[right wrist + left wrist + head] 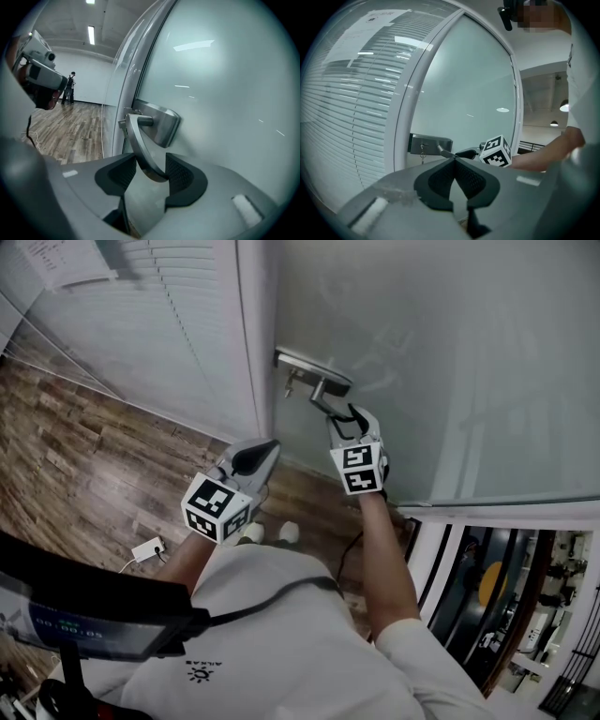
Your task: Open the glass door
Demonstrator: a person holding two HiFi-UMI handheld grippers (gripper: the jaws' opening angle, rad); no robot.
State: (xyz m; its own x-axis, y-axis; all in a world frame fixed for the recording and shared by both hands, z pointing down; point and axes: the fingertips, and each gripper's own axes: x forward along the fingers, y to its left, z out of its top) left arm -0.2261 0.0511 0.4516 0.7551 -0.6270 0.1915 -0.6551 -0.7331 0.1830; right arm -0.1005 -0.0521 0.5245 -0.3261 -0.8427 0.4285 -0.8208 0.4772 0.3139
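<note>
The frosted glass door (450, 352) carries a metal lock plate (305, 362) with a lever handle (323, 390). My right gripper (342, 413) reaches up to that lever. In the right gripper view the handle (140, 140) slants down between the pads, and the right gripper (152, 171) is shut on its free end. A key hangs beside the plate (429, 143). My left gripper (253, 457) hovers lower left of the handle, apart from the door. The left gripper (454, 161) is shut, its pads meeting at the tips with nothing between them.
A white door frame (251, 334) separates the door from a glass wall with blinds (141, 324). Below lies wood floor (66, 465) with a white adapter and cable (148, 549). A dark opening with railings (506, 587) lies right. A person (70, 86) stands far off.
</note>
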